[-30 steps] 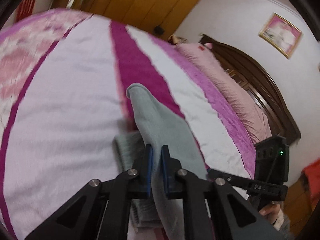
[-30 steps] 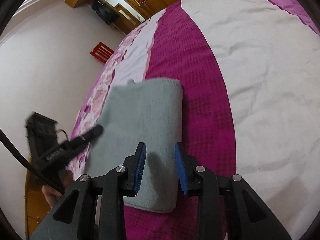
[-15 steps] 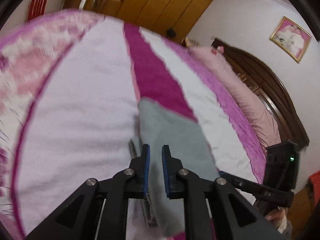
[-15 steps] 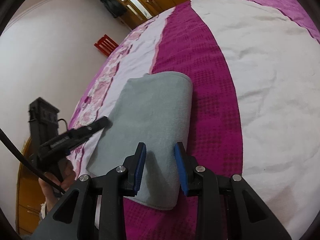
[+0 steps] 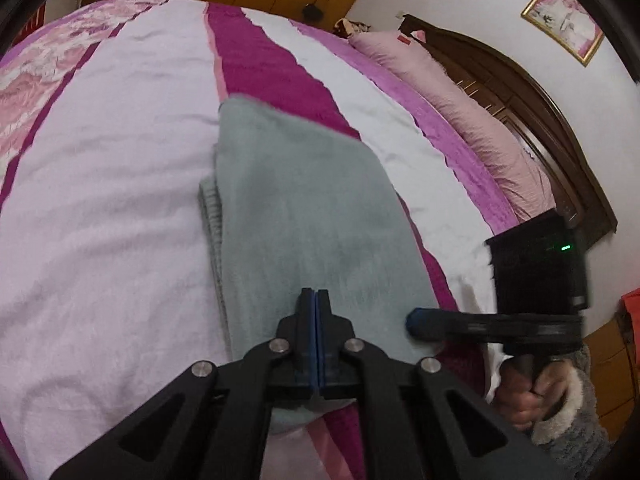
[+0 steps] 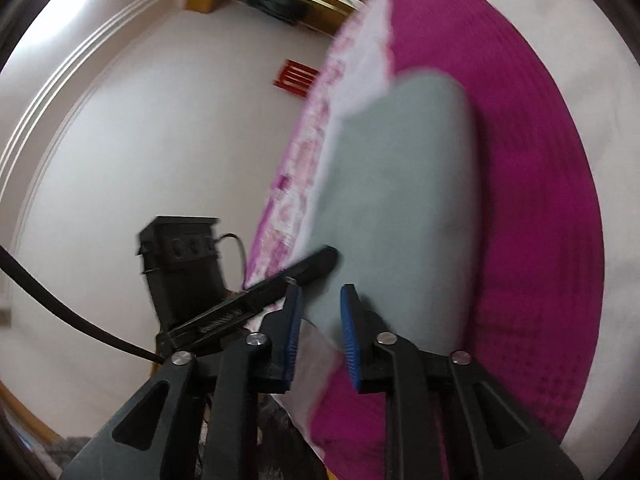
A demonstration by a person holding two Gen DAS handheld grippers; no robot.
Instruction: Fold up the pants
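Blurring hides the right view; right tongs [image 6: 318,300] closing, jaws apart over folded grey pants [image 5: 304,216]. Left tongs [image 5: 315,298] fully closed, empty, above pants on bed [image 5: 100,200]; pillows [image 5: 460,92] beyond.

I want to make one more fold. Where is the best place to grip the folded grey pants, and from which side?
Probably the near short end of the grey pants, approached from the bed's near edge. The layered edges along its left side look loose, so pinch all layers together.

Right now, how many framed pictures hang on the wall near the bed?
1. The framed picture hangs high on the white wall, above the dark wooden headboard, at the upper right of the left wrist view. Others may hang outside both views.
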